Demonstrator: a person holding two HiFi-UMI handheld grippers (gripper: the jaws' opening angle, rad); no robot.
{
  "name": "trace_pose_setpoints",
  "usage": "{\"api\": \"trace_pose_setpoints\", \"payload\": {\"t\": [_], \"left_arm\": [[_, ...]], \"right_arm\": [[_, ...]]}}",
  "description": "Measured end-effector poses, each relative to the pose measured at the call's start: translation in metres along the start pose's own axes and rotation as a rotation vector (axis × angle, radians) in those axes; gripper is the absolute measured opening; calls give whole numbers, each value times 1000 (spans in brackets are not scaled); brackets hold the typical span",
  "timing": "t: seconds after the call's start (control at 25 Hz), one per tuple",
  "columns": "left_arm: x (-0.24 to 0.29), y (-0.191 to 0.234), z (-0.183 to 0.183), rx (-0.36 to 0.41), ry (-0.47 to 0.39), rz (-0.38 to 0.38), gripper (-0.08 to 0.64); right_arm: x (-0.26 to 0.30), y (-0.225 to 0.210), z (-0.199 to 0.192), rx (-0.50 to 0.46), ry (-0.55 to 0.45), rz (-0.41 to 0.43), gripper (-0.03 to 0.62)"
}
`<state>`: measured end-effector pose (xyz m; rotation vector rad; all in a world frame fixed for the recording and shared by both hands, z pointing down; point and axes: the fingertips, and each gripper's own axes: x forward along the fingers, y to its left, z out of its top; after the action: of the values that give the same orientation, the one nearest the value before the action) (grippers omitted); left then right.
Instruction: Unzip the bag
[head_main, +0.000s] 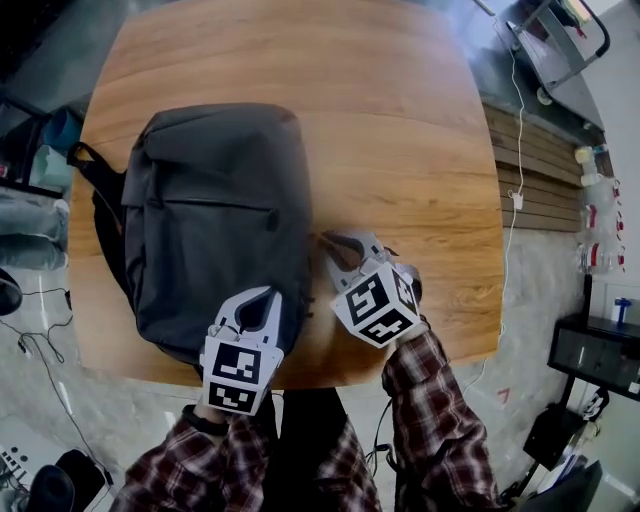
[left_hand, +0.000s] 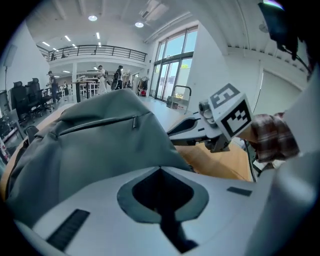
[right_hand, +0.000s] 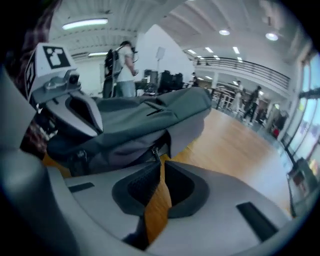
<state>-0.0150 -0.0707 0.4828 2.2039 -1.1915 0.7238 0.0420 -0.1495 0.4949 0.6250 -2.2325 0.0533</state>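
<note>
A dark grey backpack (head_main: 210, 220) lies flat on the round wooden table (head_main: 400, 130). My left gripper (head_main: 268, 293) rests on the bag's near right corner, and its jaws meet with the bag's fabric (left_hand: 100, 145) at their tips. My right gripper (head_main: 326, 240) lies on the wood against the bag's right side. Its jaws stand a narrow slit apart, with wood showing through. A small metal zipper pull (right_hand: 155, 152) hangs just beyond the right fingertips at the bag's side seam (right_hand: 145, 122). A second pull (left_hand: 135, 121) sits on the front pocket.
The table's near edge (head_main: 330, 375) runs just behind both grippers. The bag's black straps (head_main: 95, 190) trail off its left side. A white cable (head_main: 512, 200) hangs beside the table at the right, with shelves and bottles (head_main: 598, 215) beyond. People stand in the far background.
</note>
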Motion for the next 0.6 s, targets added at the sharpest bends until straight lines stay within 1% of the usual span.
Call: {"api": "trace_pose_setpoints", "payload": {"t": [0.08, 0.12, 0.2, 0.36, 0.52, 0.6], "left_arm": [[2, 0, -1, -16, 7, -12, 8], [2, 0, -1, -24, 12, -17, 8], [3, 0, -1, -34, 18, -26, 8], [6, 1, -2, -47, 31, -42, 8], [9, 2, -7, -73, 60, -74, 8], [9, 3, -7, -85, 66, -88, 8]], "right_arm": [[9, 4, -4, -139, 53, 74, 42], [12, 6, -5, -193, 66, 106, 57], [17, 9, -2, -277, 72, 148, 66], [25, 13, 2, -433, 95, 215, 68], [29, 16, 0, -627, 112, 255, 62], [31, 15, -1, -652, 115, 276, 41]]}}
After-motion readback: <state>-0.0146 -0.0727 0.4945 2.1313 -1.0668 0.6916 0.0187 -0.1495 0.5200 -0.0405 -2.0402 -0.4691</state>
